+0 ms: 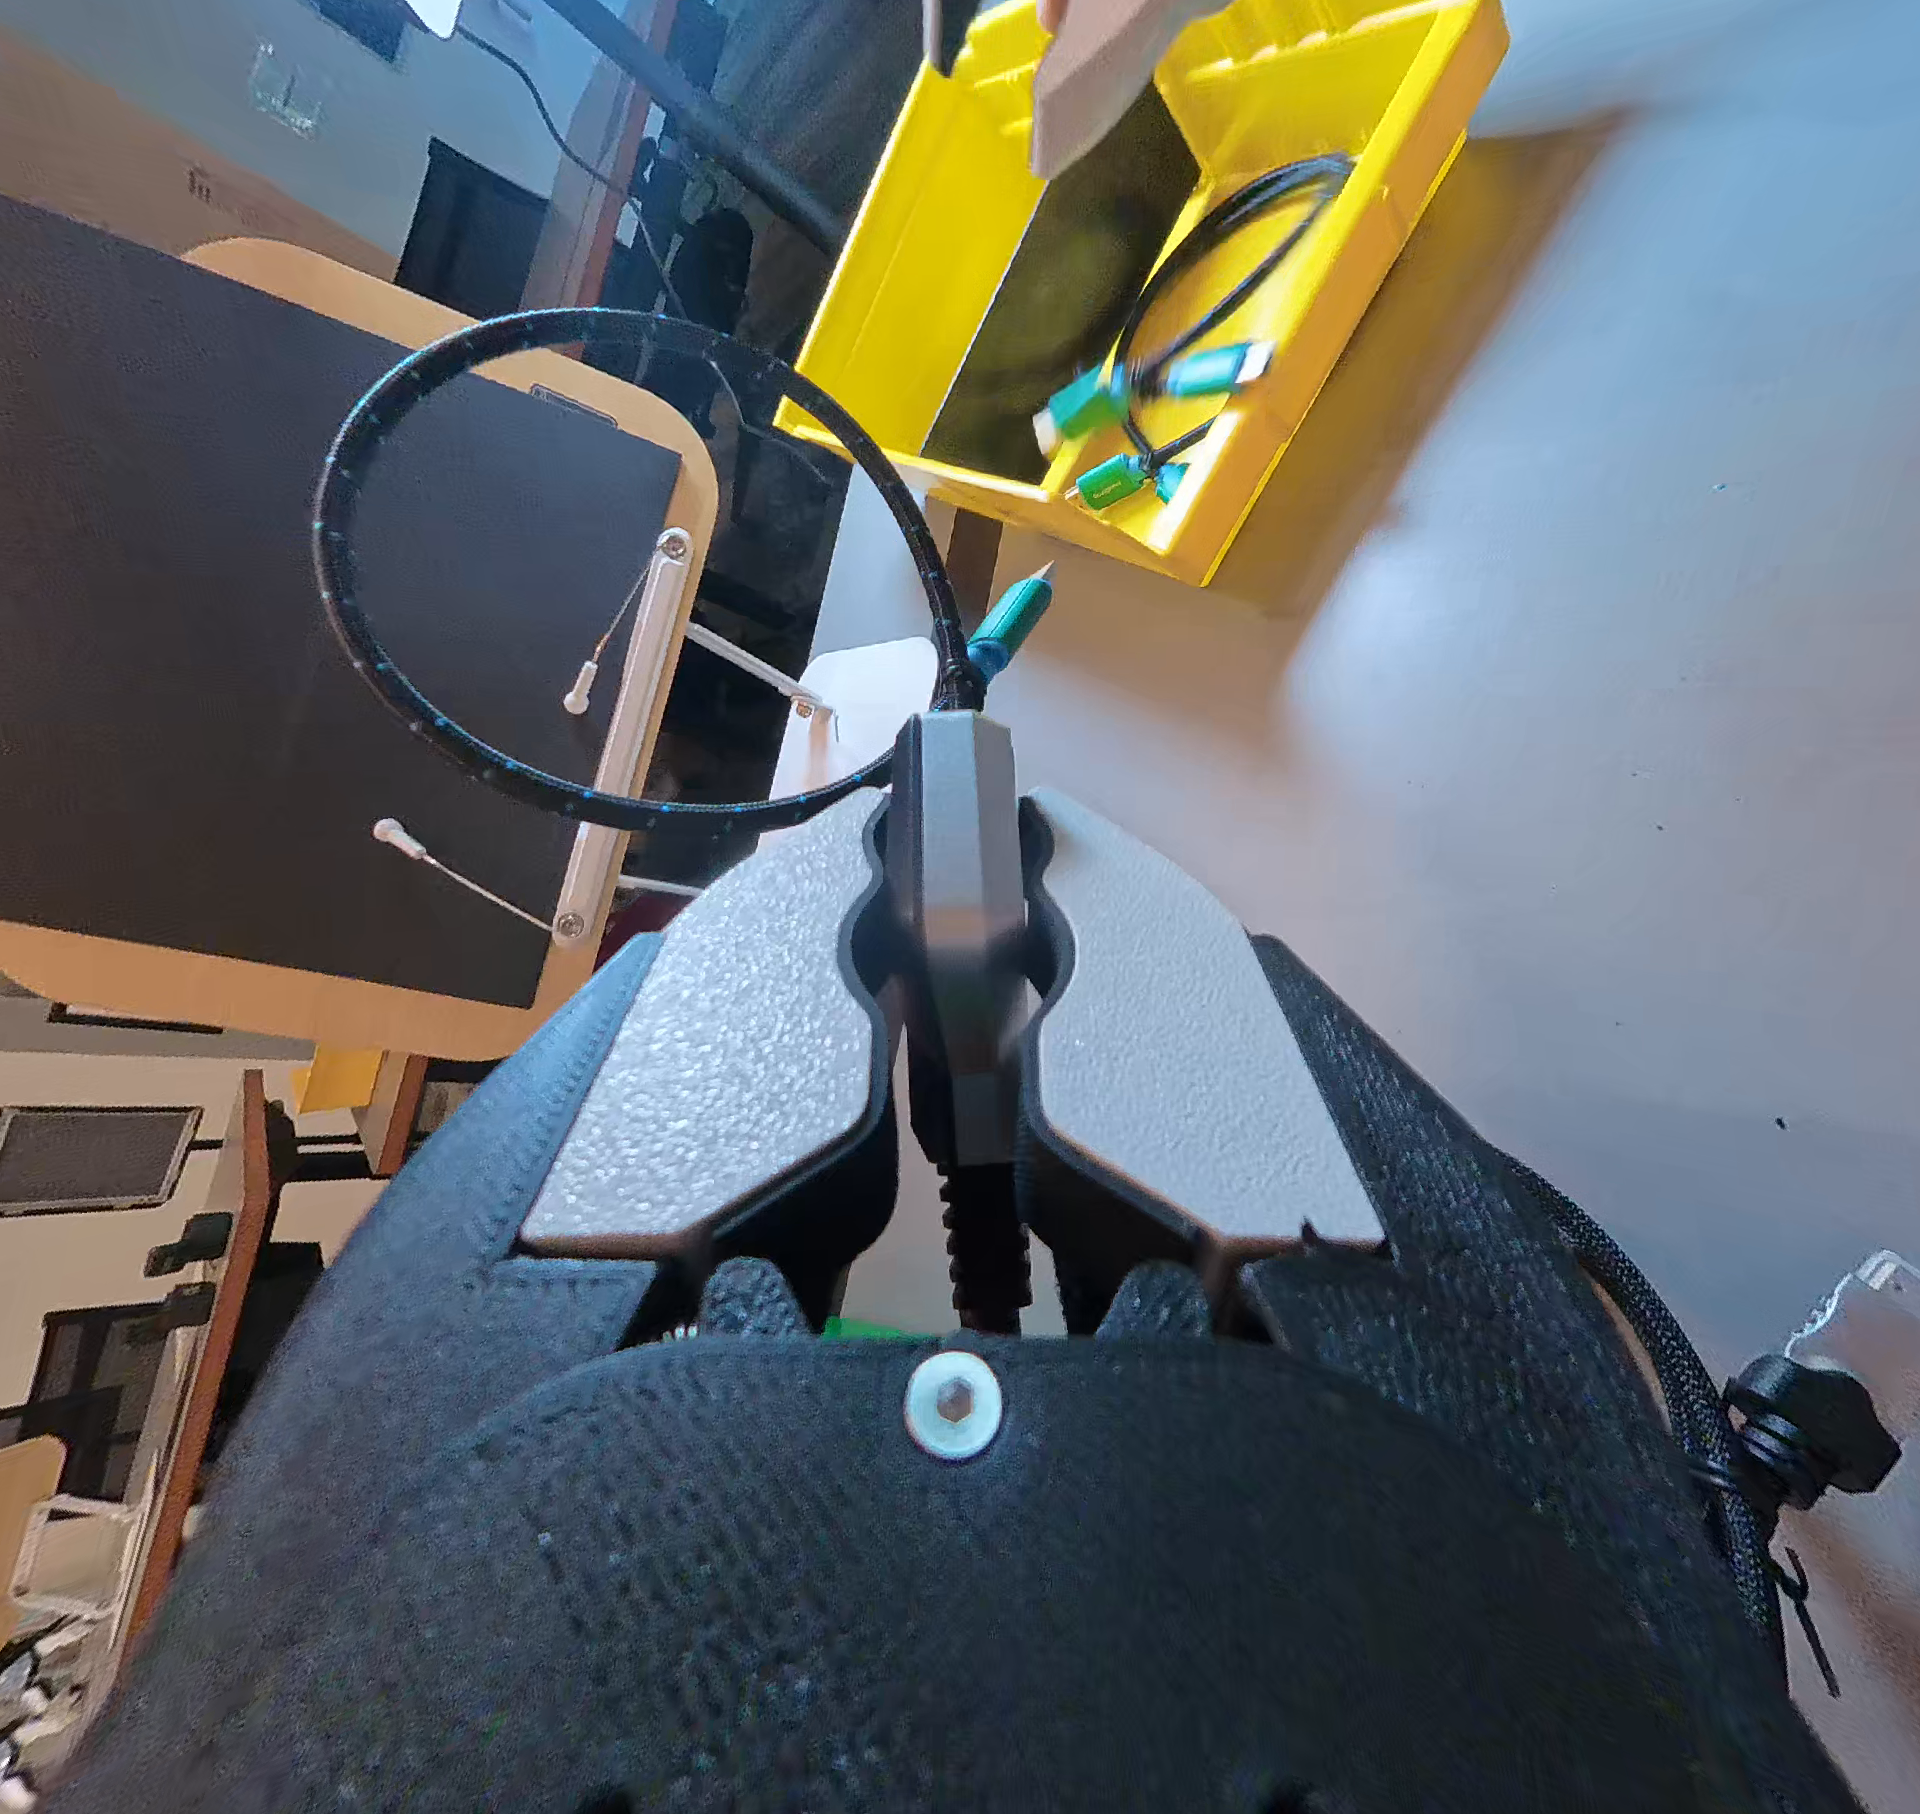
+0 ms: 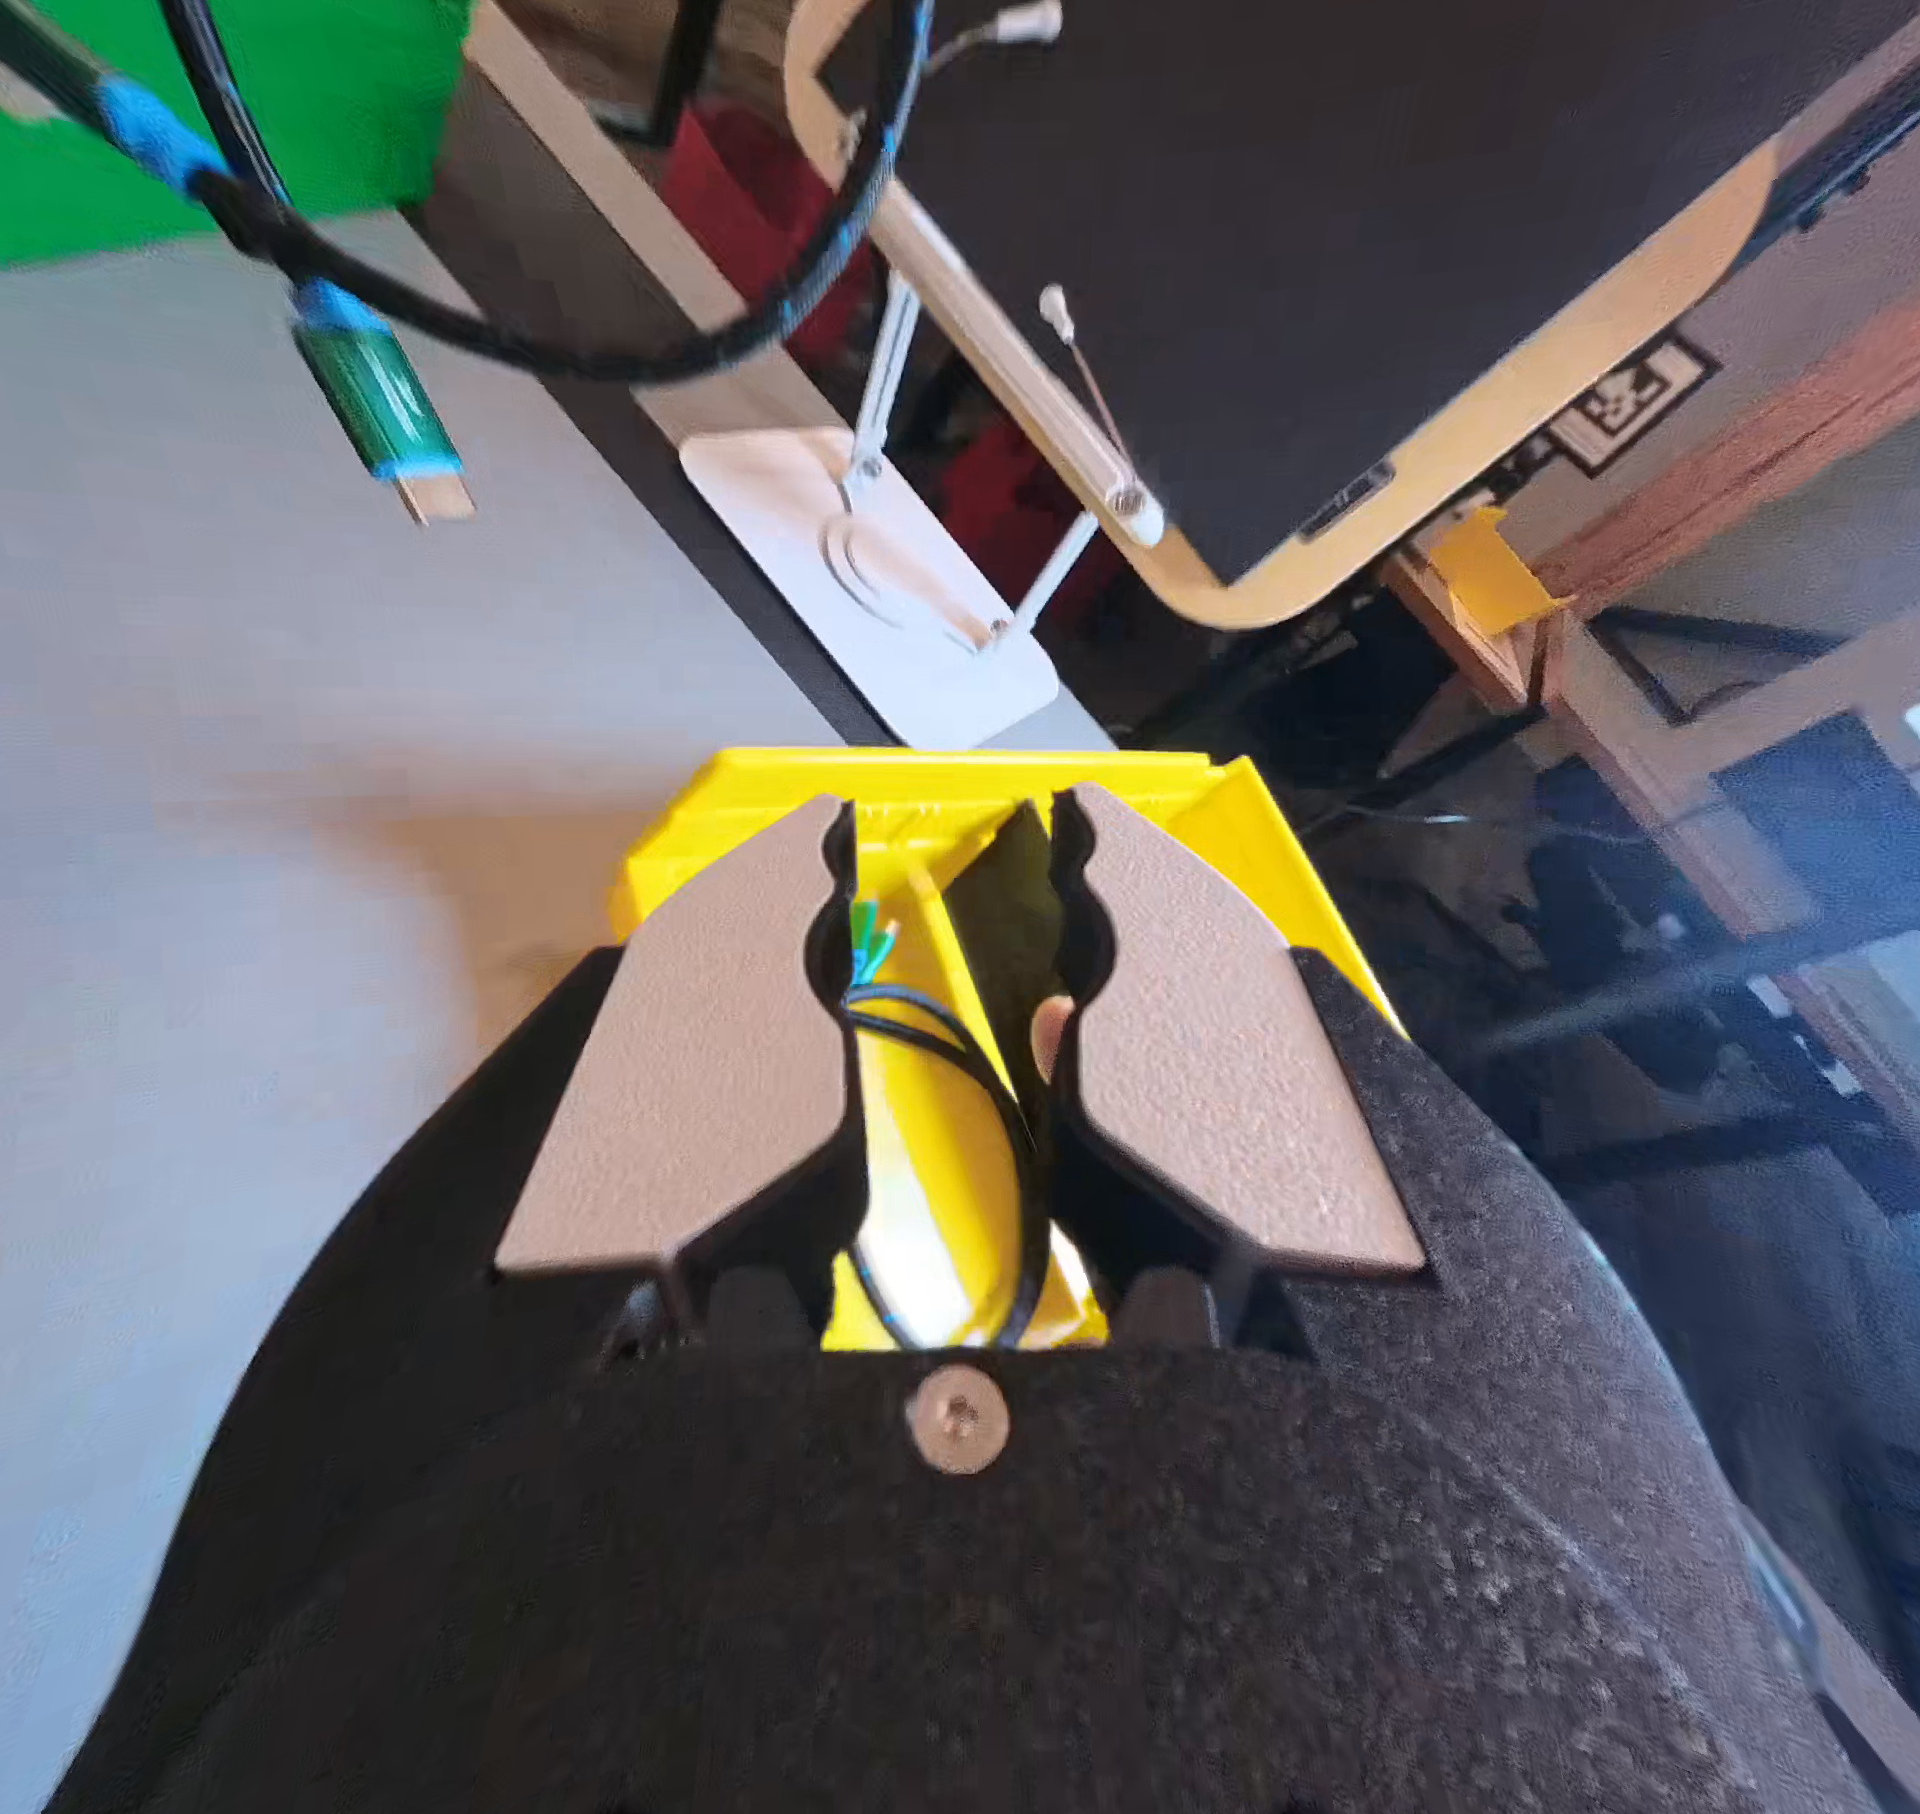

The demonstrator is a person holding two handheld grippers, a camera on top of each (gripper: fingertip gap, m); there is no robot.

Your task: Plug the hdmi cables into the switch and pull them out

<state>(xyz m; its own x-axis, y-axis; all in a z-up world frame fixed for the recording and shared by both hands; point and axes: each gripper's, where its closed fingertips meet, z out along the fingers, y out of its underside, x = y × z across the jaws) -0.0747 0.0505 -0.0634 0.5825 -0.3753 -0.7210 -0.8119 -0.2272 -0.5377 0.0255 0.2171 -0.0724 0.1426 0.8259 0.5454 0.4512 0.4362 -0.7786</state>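
My left gripper is shut on a grey HDMI switch and holds it above the pale table. The switch's black braided cable loops out to the left and ends in a green plug that hangs free. That plug also shows at the upper left of the right wrist view. My right gripper is open and empty, just above a yellow bin. It also shows at the top of the left wrist view. In the bin lie black HDMI cables with green plugs.
A green bin stands at the far left of the table. A white flat base sits at the table's edge. Beyond the edge is a black panel with a wooden rim. A silver object lies at the right. About 20 centimetres separates my left fingertips from my right.
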